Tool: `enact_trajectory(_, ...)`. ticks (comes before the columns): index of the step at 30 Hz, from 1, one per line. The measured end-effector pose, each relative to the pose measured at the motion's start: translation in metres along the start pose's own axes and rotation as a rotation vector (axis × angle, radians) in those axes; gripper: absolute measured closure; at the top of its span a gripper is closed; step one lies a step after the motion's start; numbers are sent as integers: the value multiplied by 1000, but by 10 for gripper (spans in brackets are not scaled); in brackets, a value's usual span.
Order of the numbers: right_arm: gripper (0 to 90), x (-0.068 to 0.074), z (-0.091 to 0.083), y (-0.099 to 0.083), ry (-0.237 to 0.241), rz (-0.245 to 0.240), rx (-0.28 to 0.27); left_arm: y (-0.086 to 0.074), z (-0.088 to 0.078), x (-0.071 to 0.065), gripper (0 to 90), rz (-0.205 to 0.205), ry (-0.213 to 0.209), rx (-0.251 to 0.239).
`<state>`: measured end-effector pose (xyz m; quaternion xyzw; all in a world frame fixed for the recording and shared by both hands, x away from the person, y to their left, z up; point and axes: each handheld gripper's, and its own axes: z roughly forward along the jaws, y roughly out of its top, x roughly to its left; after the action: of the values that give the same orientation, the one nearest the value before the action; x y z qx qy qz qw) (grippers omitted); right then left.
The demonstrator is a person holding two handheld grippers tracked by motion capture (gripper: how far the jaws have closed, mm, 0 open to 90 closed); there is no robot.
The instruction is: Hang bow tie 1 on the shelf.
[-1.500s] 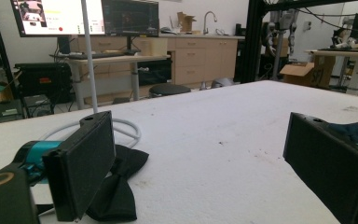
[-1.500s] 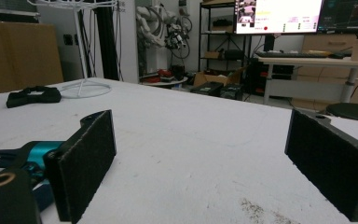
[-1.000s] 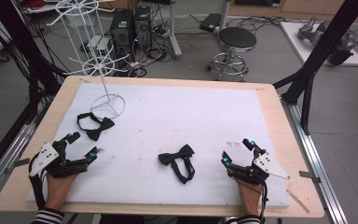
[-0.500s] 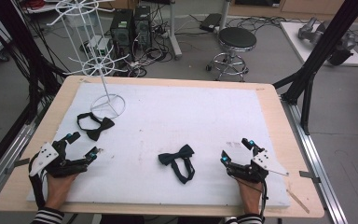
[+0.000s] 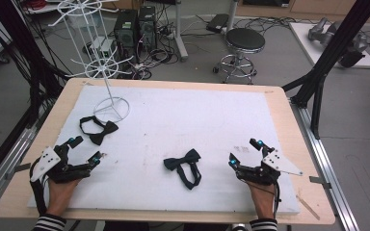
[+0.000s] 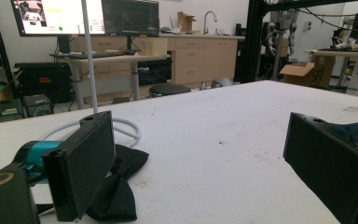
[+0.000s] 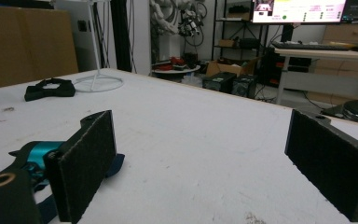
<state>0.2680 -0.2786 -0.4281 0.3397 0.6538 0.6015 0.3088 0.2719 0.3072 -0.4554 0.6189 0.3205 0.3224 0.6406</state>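
Two bow ties lie on the white table cover (image 5: 173, 120). A black one (image 5: 99, 127) rests by the stand's base ring, just ahead of my left gripper (image 5: 85, 149); in the left gripper view the black bow tie (image 6: 116, 186) lies beside the left jaw. A dark blue one (image 5: 185, 166) lies in the middle near the front, between the two grippers, and peeks out behind a jaw (image 6: 349, 130) (image 7: 114, 165). My right gripper (image 5: 244, 151) rests at the front right. The left gripper (image 6: 205, 163) and the right gripper (image 7: 200, 163) both stand open, with bare table between the jaws.
A white wire display stand (image 5: 112, 109) rises from the table's back left corner; its ring base (image 6: 126, 128) (image 7: 98, 83) lies on the cover. Beyond the table are a black stool (image 5: 244, 41), computer towers, cables and black frame posts.
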Motion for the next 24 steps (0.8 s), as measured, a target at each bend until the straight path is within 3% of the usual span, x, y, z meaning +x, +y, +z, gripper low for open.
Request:
enact_trajectory(6,80,-3,3,13,31,-10,21,0,0,0,95,0,-1,0)
enact_trajectory(10,80,-6,7,29,75,-26,33,0,0,0,95,-1,0,-1)
enact_trajectory(21,80,-6,21,51,175,-58,116,0,0,0,95,1,-1,0)
enact_trajectory(24,80,-4,28,56,225,-70,158,0,0,0,95,2,0,0)
